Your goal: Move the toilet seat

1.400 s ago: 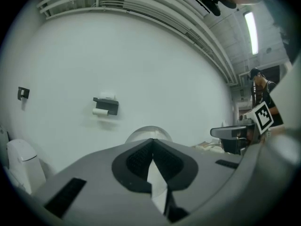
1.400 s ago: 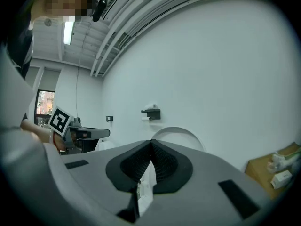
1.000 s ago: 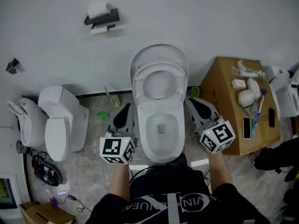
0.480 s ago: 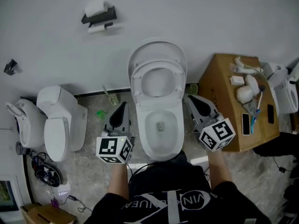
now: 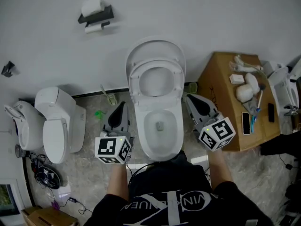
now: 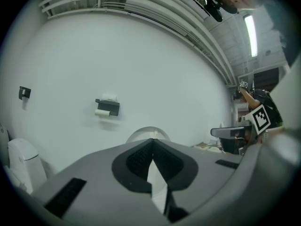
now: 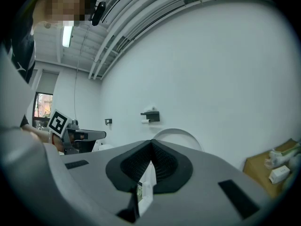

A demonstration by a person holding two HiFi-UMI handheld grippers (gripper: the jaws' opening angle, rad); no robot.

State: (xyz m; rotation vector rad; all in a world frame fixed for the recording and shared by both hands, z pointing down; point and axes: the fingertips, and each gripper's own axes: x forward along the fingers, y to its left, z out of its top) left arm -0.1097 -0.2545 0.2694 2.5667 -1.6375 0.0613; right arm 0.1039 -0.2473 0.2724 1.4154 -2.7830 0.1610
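A white toilet [image 5: 159, 147] stands against the wall in the head view. Its seat ring [image 5: 136, 84] is raised and leans on the upright lid [image 5: 155, 48]. My left gripper [image 5: 123, 106] hangs shut and empty beside the bowl's left side, apart from it. On the bowl's right side my right gripper [image 5: 187, 98] is also shut on nothing. In the left gripper view the shut left gripper [image 6: 151, 140] points at the lid's top [image 6: 141, 133]. The right gripper view shows the shut right gripper [image 7: 151, 141] below the lid [image 7: 181, 135].
A second toilet [image 5: 56, 126] and another fixture [image 5: 21, 124] stand at the left. A cardboard box [image 5: 221, 93] with small items sits right of the bowl. A paper holder [image 5: 96, 15] hangs on the wall. Cables [image 5: 44, 175] lie on the floor at the lower left.
The whole scene has slid slightly left in the head view. Both grippers keep their places either side of the bowl, still shut.
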